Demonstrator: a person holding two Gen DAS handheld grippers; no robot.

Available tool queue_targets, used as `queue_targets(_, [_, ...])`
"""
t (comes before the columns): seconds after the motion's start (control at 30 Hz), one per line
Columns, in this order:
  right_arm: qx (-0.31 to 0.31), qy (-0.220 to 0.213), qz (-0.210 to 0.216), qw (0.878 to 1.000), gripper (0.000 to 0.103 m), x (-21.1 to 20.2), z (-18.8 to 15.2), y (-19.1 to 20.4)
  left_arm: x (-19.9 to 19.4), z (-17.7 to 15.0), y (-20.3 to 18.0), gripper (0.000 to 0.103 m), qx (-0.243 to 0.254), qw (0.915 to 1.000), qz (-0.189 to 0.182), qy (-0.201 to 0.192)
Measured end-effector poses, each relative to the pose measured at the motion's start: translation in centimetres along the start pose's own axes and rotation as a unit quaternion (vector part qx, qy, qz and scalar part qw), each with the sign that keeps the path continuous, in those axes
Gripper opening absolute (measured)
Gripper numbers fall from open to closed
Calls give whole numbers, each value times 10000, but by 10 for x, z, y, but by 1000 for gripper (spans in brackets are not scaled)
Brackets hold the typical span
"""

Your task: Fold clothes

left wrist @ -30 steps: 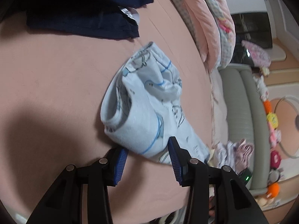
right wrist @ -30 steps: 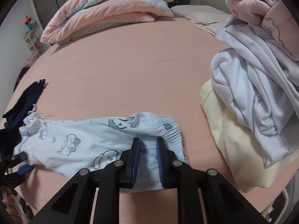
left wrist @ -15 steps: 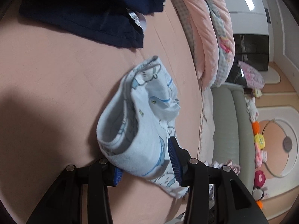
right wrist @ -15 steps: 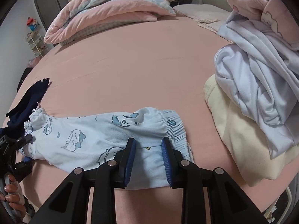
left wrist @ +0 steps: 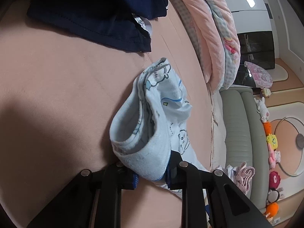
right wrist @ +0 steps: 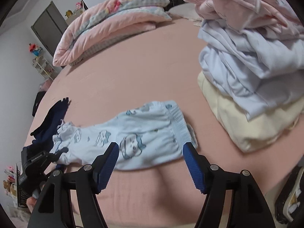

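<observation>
Small light blue printed pants [right wrist: 144,133] lie flat across the pink bed sheet [right wrist: 133,72], waistband to the right. My left gripper [left wrist: 152,174] is closing, its jaws pressed on the bunched leg end of the pants [left wrist: 150,133]. In the right wrist view the left gripper [right wrist: 57,154] sits at the leg end on the left. My right gripper [right wrist: 152,163] is opening, its blue pads wide apart just in front of the waistband edge, touching no cloth.
A dark navy garment [left wrist: 91,13] lies beyond the pants' leg end. A heap of white, cream and pink clothes [right wrist: 252,76] fills the bed's right side. A folded pink quilt [right wrist: 114,24] lies at the far end. A grey sofa [left wrist: 241,133] with toys stands beside the bed.
My left gripper has shut on the pants' leg end. My right gripper has let go of the waistband, opened wide and drawn back a little; the pants now lie spread flatter.
</observation>
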State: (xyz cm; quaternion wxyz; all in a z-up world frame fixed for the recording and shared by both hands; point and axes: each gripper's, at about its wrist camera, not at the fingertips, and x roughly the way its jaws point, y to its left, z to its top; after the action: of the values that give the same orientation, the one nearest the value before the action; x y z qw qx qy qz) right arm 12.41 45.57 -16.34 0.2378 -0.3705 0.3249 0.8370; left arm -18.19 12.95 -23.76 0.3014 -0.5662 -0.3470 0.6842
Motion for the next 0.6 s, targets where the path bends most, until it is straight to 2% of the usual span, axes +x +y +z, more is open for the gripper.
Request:
queue_targets(0.2, [571, 336, 255, 9975, 70, 13, 0, -1, -2, 1, 5, 19, 17, 9999, -85, 65])
queue_targets(0.33, [980, 465, 505, 9928, 70, 26, -12, -6, -2, -1, 6, 19, 100, 9999, -98, 49])
queue_targets(0.47, [1474, 574, 806, 9841, 70, 39, -20, -13, -6, -2, 3, 18, 104, 9999, -85, 17])
queue_targets(0.6, [2046, 409, 1225, 9703, 70, 51, -26, -22, -6, -2, 2, 18, 133, 9999, -76, 0])
